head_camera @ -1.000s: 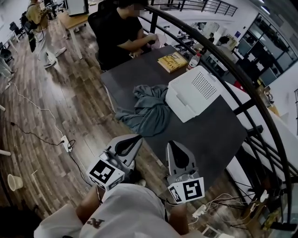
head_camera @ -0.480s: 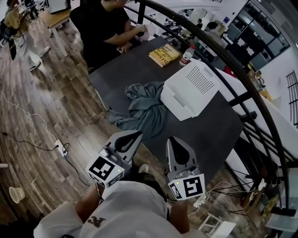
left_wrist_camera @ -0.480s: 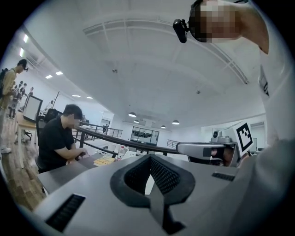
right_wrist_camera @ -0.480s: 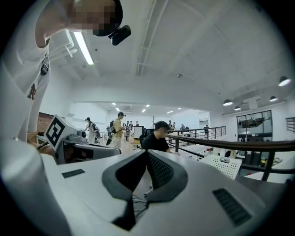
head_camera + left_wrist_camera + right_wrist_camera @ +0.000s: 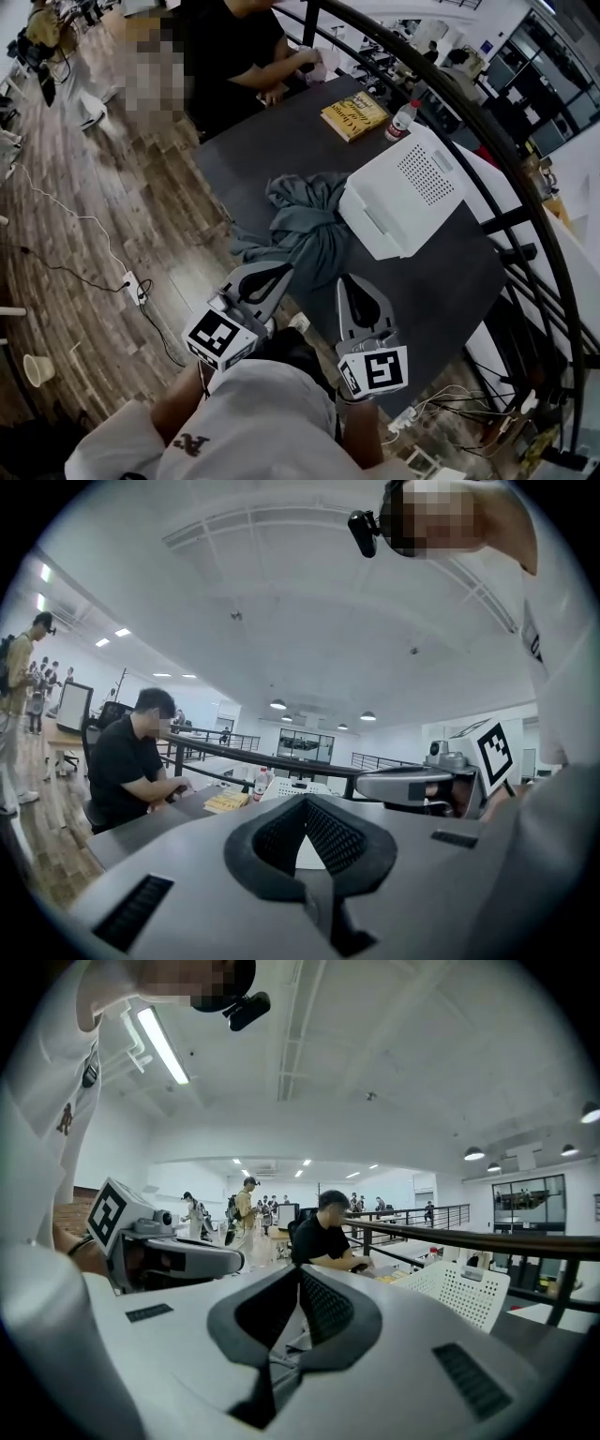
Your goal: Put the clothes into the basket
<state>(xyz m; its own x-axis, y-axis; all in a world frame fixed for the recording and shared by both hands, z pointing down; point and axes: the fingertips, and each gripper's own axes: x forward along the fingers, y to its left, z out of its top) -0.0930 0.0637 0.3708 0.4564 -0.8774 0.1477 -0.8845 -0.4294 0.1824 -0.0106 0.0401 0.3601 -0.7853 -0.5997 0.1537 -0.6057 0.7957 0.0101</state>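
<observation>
A grey-teal garment (image 5: 307, 223) lies crumpled on the dark table (image 5: 422, 281), and one end hangs over the near left edge. Right beside it stands the white perforated basket (image 5: 410, 190), also seen in the right gripper view (image 5: 466, 1293). My left gripper (image 5: 284, 270) is shut and empty, its tip just short of the hanging cloth. My right gripper (image 5: 344, 280) is shut and empty too, level with the table's near edge. Both point roughly level toward the table. In the gripper views the left gripper (image 5: 305, 801) and the right gripper (image 5: 300, 1271) show their pads closed together.
A person in black (image 5: 239, 47) sits at the table's far end. A yellow book (image 5: 354, 115) and a bottle (image 5: 403, 120) lie near there. A dark curved railing (image 5: 487, 150) runs along the table's right side. Cables and a power strip (image 5: 134, 291) lie on the wooden floor at the left.
Both grippers have come forward and a little lower, closer to the table's near edge and the garment. Their jaws stayed shut. Garment and basket have not moved.
</observation>
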